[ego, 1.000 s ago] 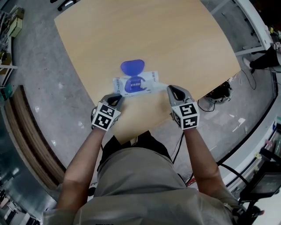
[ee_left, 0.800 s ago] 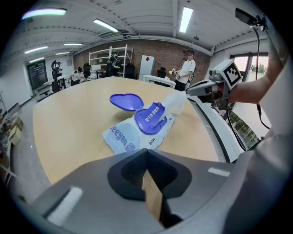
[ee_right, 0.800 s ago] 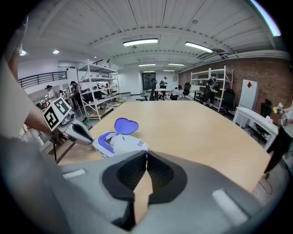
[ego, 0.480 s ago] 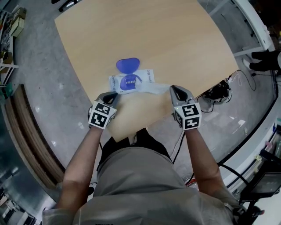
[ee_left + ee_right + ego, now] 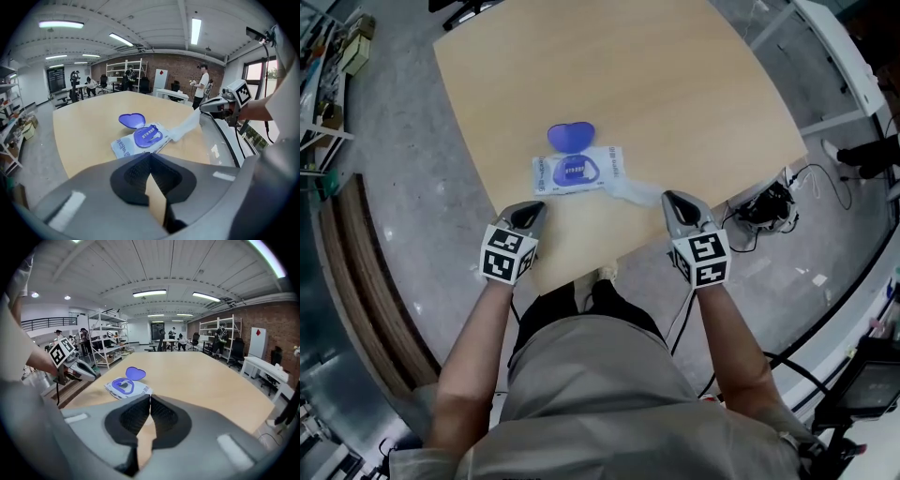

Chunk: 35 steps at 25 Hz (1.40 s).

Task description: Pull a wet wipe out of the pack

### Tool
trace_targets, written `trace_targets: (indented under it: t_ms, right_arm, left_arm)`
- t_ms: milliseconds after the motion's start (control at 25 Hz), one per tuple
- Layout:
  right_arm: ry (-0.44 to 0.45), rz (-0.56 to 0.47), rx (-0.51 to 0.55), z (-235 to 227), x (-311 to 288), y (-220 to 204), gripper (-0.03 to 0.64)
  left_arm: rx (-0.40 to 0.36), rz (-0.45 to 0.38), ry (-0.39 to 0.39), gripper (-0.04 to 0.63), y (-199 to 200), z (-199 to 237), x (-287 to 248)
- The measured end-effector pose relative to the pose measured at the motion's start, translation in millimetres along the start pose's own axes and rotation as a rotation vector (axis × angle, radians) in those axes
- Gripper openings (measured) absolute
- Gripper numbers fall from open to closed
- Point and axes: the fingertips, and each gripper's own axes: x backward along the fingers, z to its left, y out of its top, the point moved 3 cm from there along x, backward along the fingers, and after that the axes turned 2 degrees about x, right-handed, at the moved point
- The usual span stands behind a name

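Observation:
The white wet-wipe pack (image 5: 577, 172) lies flat on the wooden table (image 5: 675, 84), its blue lid (image 5: 571, 136) flipped open away from me. A white wet wipe (image 5: 633, 191) runs from the pack's opening to my right gripper (image 5: 668, 197), which is shut on its end. In the left gripper view the wipe (image 5: 187, 125) stretches taut from the pack (image 5: 138, 140) up to the right gripper (image 5: 202, 108). My left gripper (image 5: 532, 208) hangs near the table's front edge, a little short of the pack, shut with nothing in it. The right gripper view shows the pack (image 5: 125, 386) but hides the wipe behind the jaws.
Both grippers are close to the table's near edge (image 5: 600, 258). Cables (image 5: 769, 202) lie on the grey floor to the right. Beyond the pack the tabletop stretches far. Shelving (image 5: 93, 343) and several people stand in the distant hall.
My left gripper has come back off the pack toward the near left. The right gripper has drawn away to the right, and more of the wipe has come out of the pack.

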Motion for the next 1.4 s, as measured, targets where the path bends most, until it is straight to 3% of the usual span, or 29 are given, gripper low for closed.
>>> trace_targets:
  t_ms: [400,840,1080,1200,1400]
  right_arm:
    - [0.072,-0.117,0.069,27.0,57.6,18.1,0.006]
    - [0.053,-0.222,0.142,103.5,147.8,61.5,0.006]
    - [0.007,-0.234,0.138,181.0,186.9,69.9,0.006]
    - [-0.009,-0.242,0.130,236.4,209.4,72.1,0.006]
    - [-0.036,-0.261,0.085,323.7,247.7,68.5,0.006]
  left_arm:
    - [0.028,-0.172,0.001,0.006,18.1,-64.1,81.6]
    - [-0.105,-0.340,-0.112,0.006,46.7,-116.2,183.2]
    - [-0.155,-0.408,-0.196,0.006,16.7,-129.7,266.1]
    - [-0.209,-0.426,-0.213,0.006,-14.1,-129.3,315.6]
    - [-0.214,-0.438,-0.276,0.006,-69.7,-126.6,373.4]
